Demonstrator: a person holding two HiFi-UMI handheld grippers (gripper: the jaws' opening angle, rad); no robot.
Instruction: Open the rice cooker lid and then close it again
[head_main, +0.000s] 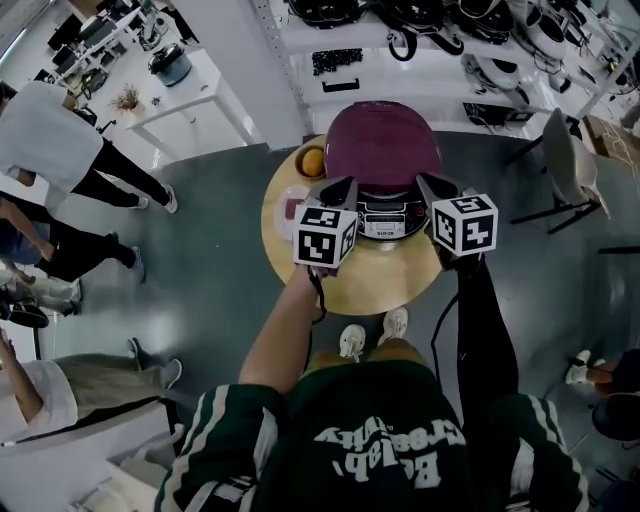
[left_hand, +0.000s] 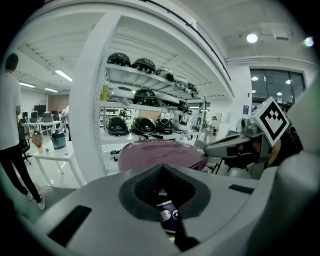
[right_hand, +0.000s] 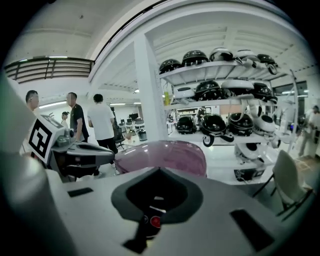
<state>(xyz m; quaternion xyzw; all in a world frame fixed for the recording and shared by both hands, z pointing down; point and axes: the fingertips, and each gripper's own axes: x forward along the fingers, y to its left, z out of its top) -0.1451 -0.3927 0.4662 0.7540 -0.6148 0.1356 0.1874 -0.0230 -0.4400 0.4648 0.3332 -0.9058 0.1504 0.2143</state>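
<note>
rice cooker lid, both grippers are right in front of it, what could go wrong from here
The left gripper and right gripper both have jaws together by the control panel; a blunt tip may press a button rather than the release of the rice cooker lid.
The orange sits close beside the cooker on the round table; a sideways nudge from the left gripper could roll it off.

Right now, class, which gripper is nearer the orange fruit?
The left gripper: the orange fruit lies near its tip, while the right gripper sits across the rice cooker's front.
</note>
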